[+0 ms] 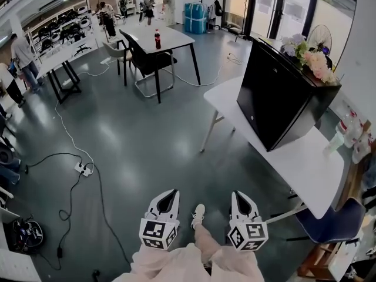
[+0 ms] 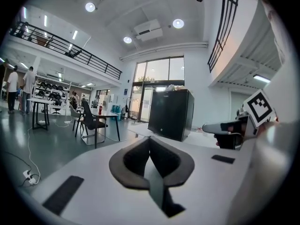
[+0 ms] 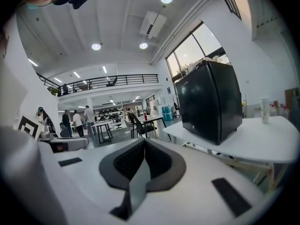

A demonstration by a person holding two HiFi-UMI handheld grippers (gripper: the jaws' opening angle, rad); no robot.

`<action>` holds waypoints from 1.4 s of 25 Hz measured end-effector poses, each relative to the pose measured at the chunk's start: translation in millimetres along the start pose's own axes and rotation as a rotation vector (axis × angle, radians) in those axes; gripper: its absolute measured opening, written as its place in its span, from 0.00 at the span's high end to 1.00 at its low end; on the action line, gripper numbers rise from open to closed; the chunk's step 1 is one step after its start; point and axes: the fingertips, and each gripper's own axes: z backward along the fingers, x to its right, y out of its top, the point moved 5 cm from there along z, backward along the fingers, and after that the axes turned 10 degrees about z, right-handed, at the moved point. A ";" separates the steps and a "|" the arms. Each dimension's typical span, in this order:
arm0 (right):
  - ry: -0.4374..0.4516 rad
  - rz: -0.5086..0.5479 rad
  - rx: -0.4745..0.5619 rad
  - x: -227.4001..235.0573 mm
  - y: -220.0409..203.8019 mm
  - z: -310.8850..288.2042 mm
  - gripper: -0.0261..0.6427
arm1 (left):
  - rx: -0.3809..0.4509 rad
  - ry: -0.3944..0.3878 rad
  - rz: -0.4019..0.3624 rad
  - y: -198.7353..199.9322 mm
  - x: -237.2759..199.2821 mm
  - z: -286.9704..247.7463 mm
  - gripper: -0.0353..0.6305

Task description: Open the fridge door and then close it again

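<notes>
A black mini fridge (image 1: 282, 98) stands on a white table (image 1: 305, 163) to my right, and its door is closed. It also shows in the left gripper view (image 2: 171, 114) and in the right gripper view (image 3: 211, 100). My left gripper (image 1: 170, 192) and right gripper (image 1: 239, 194) hang side by side over the floor, well short of the table and the fridge. Both point forward, nearly level. In each gripper view the jaws meet at the tip with nothing between them (image 2: 150, 138) (image 3: 143, 140).
Flowers (image 1: 314, 57) lie on top of the fridge and a bottle (image 1: 335, 143) stands on the table beside it. A blue chair (image 1: 329, 222) sits under the table's near end. A power strip (image 1: 82, 169) and cables lie on the floor at left. Farther off are a table with a cola bottle (image 1: 157, 39), a black chair, and people.
</notes>
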 end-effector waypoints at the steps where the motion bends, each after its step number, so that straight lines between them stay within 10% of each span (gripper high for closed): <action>1: 0.002 0.002 -0.002 1.2 1.1 -8.5 0.94 | -0.001 0.006 0.002 1.8 -4.9 -6.1 0.93; 35: 0.047 0.027 0.034 145.9 62.1 -317.6 0.94 | 0.030 0.009 -0.009 82.0 -86.3 -321.3 0.93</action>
